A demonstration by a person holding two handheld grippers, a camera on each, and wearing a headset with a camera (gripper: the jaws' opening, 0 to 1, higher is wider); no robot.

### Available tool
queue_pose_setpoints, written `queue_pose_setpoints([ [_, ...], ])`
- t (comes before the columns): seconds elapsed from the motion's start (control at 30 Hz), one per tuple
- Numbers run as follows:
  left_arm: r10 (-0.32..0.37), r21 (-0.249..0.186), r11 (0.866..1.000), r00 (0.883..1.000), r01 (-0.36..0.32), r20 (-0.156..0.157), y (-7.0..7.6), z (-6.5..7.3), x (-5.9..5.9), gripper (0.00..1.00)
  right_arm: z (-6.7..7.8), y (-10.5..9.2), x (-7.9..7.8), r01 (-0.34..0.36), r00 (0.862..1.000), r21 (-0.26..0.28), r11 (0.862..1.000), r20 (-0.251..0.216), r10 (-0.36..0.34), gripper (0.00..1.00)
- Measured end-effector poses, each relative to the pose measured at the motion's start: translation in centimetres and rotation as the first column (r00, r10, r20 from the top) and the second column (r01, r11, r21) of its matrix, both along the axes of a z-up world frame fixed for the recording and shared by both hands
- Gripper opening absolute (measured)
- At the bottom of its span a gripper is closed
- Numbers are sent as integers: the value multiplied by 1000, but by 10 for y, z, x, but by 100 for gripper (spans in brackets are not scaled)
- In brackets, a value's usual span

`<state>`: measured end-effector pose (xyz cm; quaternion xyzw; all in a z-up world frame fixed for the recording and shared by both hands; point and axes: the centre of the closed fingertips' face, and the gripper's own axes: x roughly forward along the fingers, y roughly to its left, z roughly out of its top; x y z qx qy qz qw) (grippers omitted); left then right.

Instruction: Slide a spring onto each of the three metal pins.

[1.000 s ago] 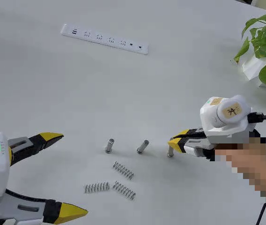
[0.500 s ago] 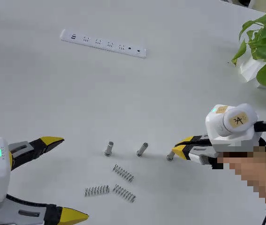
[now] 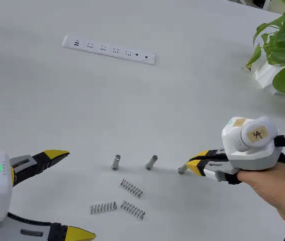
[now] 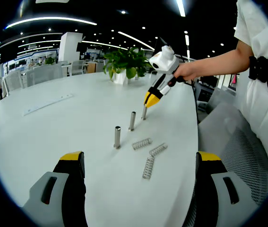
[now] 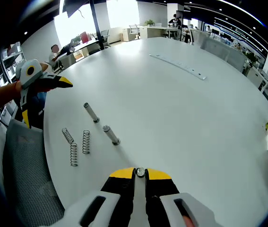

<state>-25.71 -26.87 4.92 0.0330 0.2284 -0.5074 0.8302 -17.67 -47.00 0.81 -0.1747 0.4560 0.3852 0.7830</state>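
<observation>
Right gripper [image 3: 192,164] still clamped on right pin [image 3: 182,169], left gripper [image 3: 76,193] open near-left; springs [image 3: 131,188] untouched, none threaded yet.

Light: bright and even, from ceiling strips [image 4: 53,21] overhead.
Shadows: soft, short smudges under the pins [image 3: 116,162] and springs [image 3: 131,188] on the counter [image 3: 132,100].
Glare: windows [image 5: 82,19] blown out white in the right gripper view; the counter there carries a pale sheen.
Focus: head view crisp throughout.
Distortion: both gripper views bulge, curving the counter's edges.
</observation>
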Motion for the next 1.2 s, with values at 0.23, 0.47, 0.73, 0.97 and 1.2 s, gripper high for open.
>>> queue_pose_setpoints([
  [0.23, -3, 1, 1000, 1000, 3, 0, -1, 0, 0, 97, 0, -2, -1, 0, 1000, -4, 1000, -1, 0, 5],
  [0.47, -2, 1, 1000, 1000, 2, -1, -1, 0, 0, 97, 0, -3, -1, 2, 1000, -8, 1000, 0, -2, 5],
  [0.73, -2, 2, 1000, 1000, 2, 0, -1, 0, 0, 97, -2, -3, -2, 4, 1000, -8, 1000, -7, -4, 5],
  [0.97, -1, 0, 1000, 1000, 1, -1, -2, 0, -1, 96, -2, -4, -3, 8, 1000, -5, 1000, -8, -8, 5],
  [1.2, -2, 1, 1000, 1000, 2, -1, -2, 0, -1, 96, -2, -4, -4, 6, 1000, -5, 1000, -4, -6, 5],
])
